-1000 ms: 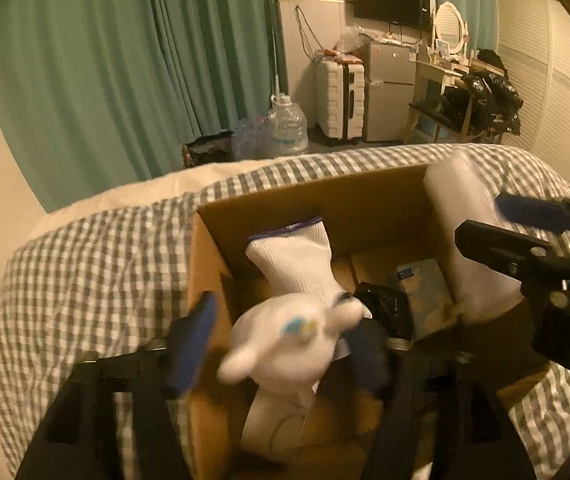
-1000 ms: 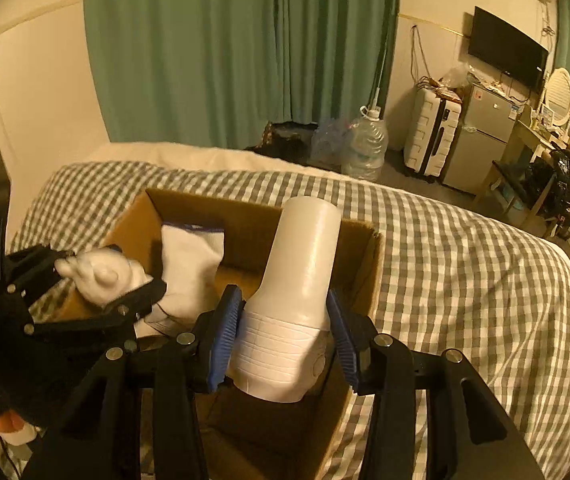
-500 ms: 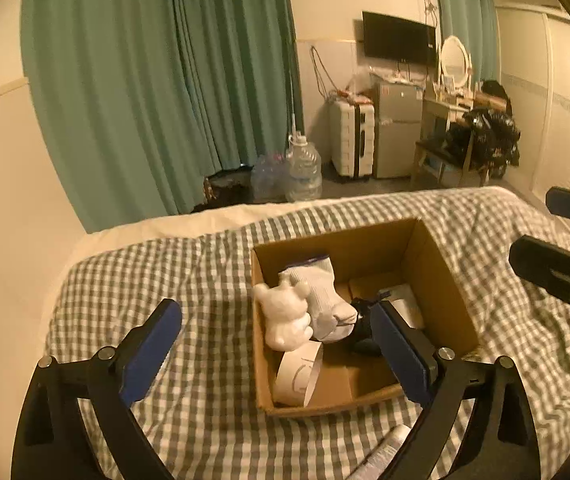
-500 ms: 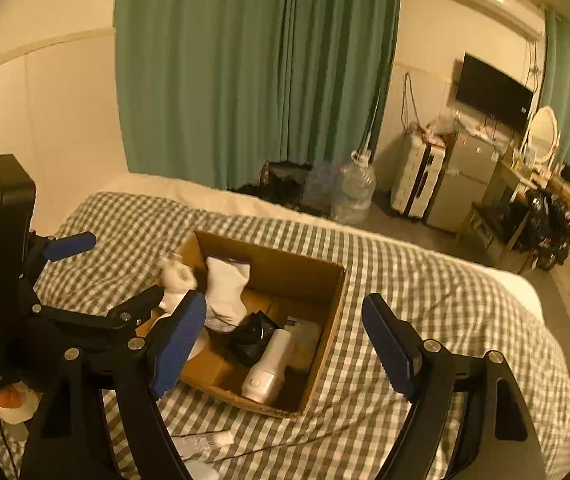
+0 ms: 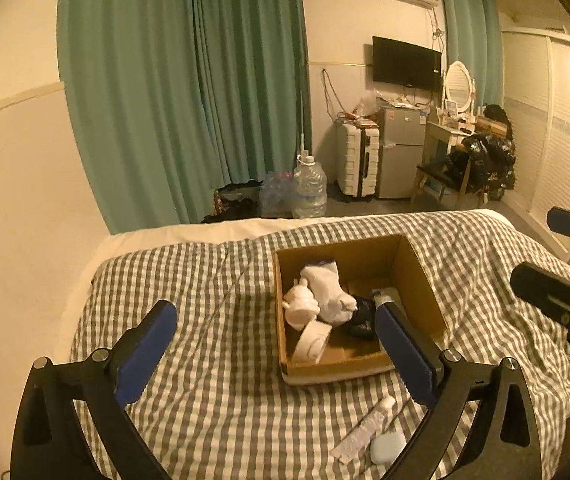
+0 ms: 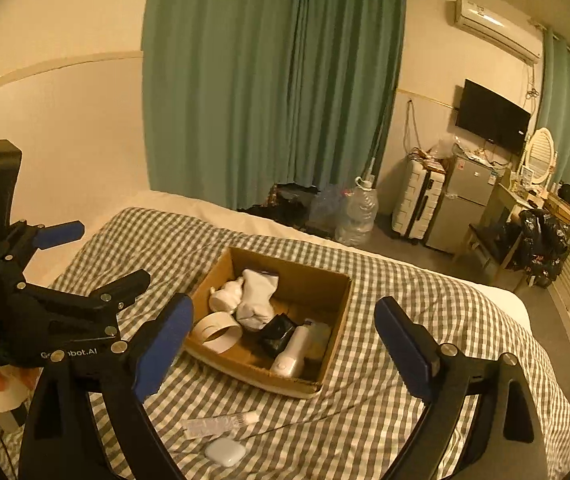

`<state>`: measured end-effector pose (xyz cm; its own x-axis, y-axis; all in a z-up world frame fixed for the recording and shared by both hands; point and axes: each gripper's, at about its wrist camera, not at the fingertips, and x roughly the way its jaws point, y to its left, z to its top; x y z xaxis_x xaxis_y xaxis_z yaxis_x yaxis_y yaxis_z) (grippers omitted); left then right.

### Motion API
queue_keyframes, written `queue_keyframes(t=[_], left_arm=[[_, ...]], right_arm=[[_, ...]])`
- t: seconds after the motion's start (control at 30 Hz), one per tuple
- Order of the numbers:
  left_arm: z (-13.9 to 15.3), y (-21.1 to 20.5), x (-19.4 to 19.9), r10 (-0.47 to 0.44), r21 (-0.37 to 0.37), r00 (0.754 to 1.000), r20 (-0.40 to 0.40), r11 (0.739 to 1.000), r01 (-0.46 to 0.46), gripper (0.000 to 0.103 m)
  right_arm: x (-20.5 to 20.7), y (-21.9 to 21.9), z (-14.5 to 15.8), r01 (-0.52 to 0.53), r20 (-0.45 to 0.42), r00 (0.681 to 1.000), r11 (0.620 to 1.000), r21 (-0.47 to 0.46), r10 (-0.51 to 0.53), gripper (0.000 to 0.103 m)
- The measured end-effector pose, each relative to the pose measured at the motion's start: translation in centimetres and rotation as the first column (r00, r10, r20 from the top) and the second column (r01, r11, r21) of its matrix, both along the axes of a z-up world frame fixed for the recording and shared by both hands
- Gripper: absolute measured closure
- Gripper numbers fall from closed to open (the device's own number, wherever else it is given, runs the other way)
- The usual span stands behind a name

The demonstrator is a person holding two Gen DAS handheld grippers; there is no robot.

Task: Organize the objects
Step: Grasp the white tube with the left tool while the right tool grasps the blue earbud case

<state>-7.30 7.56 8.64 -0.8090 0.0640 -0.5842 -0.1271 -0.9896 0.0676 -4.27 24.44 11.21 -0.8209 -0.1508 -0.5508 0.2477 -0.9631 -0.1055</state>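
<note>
Both the left gripper [image 5: 275, 344] and right gripper [image 6: 283, 340], jaws just opened wide and empty, hung above the bed [image 6: 425, 300]. Near its front edge, outside the box [image 6: 337, 320], lay a soft tube [image 6: 221, 424], likely light, best pinched mid-body, and a smooth case [image 6: 225, 453], probably slippery.

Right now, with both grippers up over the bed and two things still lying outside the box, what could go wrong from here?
1. The tube and the small white case lie close together on soft checked bedding; grabbing one may nudge the other or pinch the cloth.
2. The cardboard box is already crowded with the sock, the plush toy and the white device; additions may pile up or topple.
</note>
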Motion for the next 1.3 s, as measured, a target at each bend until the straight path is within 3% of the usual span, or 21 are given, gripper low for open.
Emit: queue_keyframes(t=[0.17, 0.27, 0.37, 0.73, 1.0, 1.17, 1.3], left_arm=[[-2.2, -1.3, 1.0, 0.020, 0.019, 0.999, 0.037, 1.000, -0.021, 0.001], [-4.1, -1.5, 1.3, 0.037, -0.008, 0.998, 0.053, 0.999, -0.037, 0.001], [-6.2, -1.1, 1.5, 0.048, -0.055, 0.997, 0.064, 0.997, -0.045, 0.001], [-15.1, -0.5, 2.0, 0.066, -0.057, 0.983, 0.172, 0.997, -0.057, 0.001], [-18.3, -1.4, 1.5, 0.075, -0.064, 0.965, 0.249, 0.996, -0.061, 0.001], [-19.3, -1.3, 1.2, 0.077, -0.073, 0.956, 0.282, 0.996, -0.059, 0.001], [-19.4, -1.1, 1.3, 0.071, -0.080, 0.954, 0.290, 0.996, -0.050, 0.001]], right_arm=[[1.4, -0.3, -0.8, -0.006, 0.014, 1.000, 1.000, 0.017, 0.006, 0.011], [1.7, -0.5, -2.4, -0.012, 0.043, 0.999, 1.000, 0.022, 0.011, 0.011], [1.5, -0.4, -5.1, -0.017, 0.098, 0.995, 1.000, 0.009, 0.016, 0.011], [0.8, -0.8, -15.3, -0.048, 0.277, 0.960, 0.999, 0.013, 0.043, 0.011], [-0.5, -1.1, -21.8, -0.054, 0.419, 0.906, 0.998, -0.016, 0.055, 0.012], [-1.0, -2.3, -24.9, -0.092, 0.510, 0.852, 0.993, -0.070, 0.114, 0.022], [-0.8, -3.4, -26.7, -0.118, 0.557, 0.822, 0.992, -0.034, 0.117, 0.038]])
